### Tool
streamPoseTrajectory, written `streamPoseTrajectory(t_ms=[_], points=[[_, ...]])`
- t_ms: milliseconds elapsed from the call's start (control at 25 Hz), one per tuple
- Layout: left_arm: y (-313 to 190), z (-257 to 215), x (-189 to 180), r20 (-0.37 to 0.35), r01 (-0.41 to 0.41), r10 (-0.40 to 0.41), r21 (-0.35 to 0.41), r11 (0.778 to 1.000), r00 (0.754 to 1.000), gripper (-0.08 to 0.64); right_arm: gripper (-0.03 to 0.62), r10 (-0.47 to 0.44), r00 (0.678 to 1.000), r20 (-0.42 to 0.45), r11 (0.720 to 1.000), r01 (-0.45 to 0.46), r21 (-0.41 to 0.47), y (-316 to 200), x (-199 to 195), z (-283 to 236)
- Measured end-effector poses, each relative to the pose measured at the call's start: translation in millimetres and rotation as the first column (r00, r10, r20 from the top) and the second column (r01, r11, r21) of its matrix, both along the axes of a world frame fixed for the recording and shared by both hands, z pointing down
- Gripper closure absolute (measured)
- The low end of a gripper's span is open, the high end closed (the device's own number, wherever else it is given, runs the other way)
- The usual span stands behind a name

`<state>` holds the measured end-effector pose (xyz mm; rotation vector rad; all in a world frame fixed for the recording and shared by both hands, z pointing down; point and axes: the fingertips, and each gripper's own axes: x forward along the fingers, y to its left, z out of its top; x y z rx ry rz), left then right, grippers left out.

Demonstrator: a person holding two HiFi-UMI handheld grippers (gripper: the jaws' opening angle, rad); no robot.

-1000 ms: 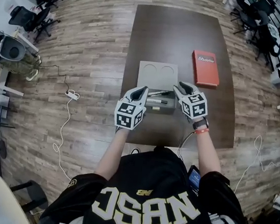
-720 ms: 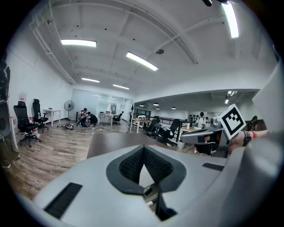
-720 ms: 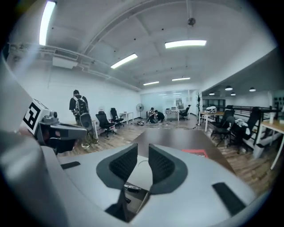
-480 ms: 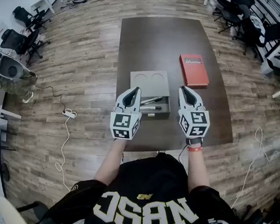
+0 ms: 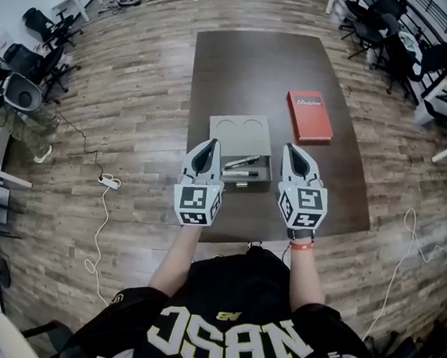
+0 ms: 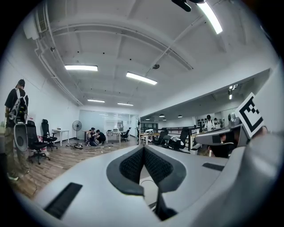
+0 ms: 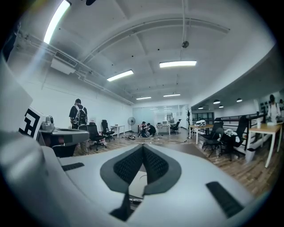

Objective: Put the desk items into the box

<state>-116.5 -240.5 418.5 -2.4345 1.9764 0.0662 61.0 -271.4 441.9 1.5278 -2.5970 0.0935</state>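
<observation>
A grey box sits open on the dark table, its lid lying flat behind it. Pens lie inside it. A red book rests on the table to the right of the box. My left gripper hangs above the box's left edge, pointing level, shut and empty. My right gripper hovers just right of the box. Its jaws have just been closing, and the pads now meet with nothing between them.
The table's near edge lies just below the grippers. A power strip and cable trail over the wooden floor at the left. Office chairs stand far left and at the top right. People stand and sit far off in the room.
Both grippers have lifted up and drawn back from the box toward the person. The right gripper's jaws have closed from open. The box and the red book have not moved.
</observation>
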Motion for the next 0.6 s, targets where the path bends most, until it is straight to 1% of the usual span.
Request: streamPoseTrajectory(t_ms=[280,400,440,480,520,560,600], points=[[-2.4,2.3,-6.3,-0.008,0.007,-0.007,-0.008,1.000,1.000,0.548,0.583,-0.015,1.000,0.002,1.000,0.015,-0.005,-2.7,-6.8,1.5],[-7.9,13.1,-6.8,-0.003,0.005,-0.005,-0.041,0.999,1.000,0.548,0.583,-0.033,0.999,-0.003,0.999,0.033,-0.020,-7.2,-11.6,7.4],[-10.1,23.3,-5.7,0.006,0.001,-0.001,-0.072,0.997,1.000,0.546,0.583,-0.039,0.999,-0.010,0.999,0.038,-0.027,-8.5,-12.3,11.4],[-11.9,38.2,-3.6,0.021,-0.006,0.009,-0.117,0.993,1.000,0.546,0.583,-0.044,0.999,-0.020,0.998,0.043,-0.037,-9.6,-12.2,17.1],[-13.2,57.5,-0.3,0.043,-0.018,0.026,-0.177,0.984,0.999,0.546,0.583,-0.049,0.998,-0.036,0.998,0.047,-0.050,-10.4,-11.7,24.6],[-13.8,79.8,3.9,0.067,-0.032,0.050,-0.246,0.969,0.996,0.546,0.583,-0.055,0.997,-0.054,0.996,0.051,-0.066,-11.1,-11.0,33.2],[-14.0,103.4,8.4,0.090,-0.047,0.079,-0.318,0.947,0.993,0.546,0.583,-0.061,0.995,-0.073,0.995,0.055,-0.084,-11.8,-10.1,42.5]])
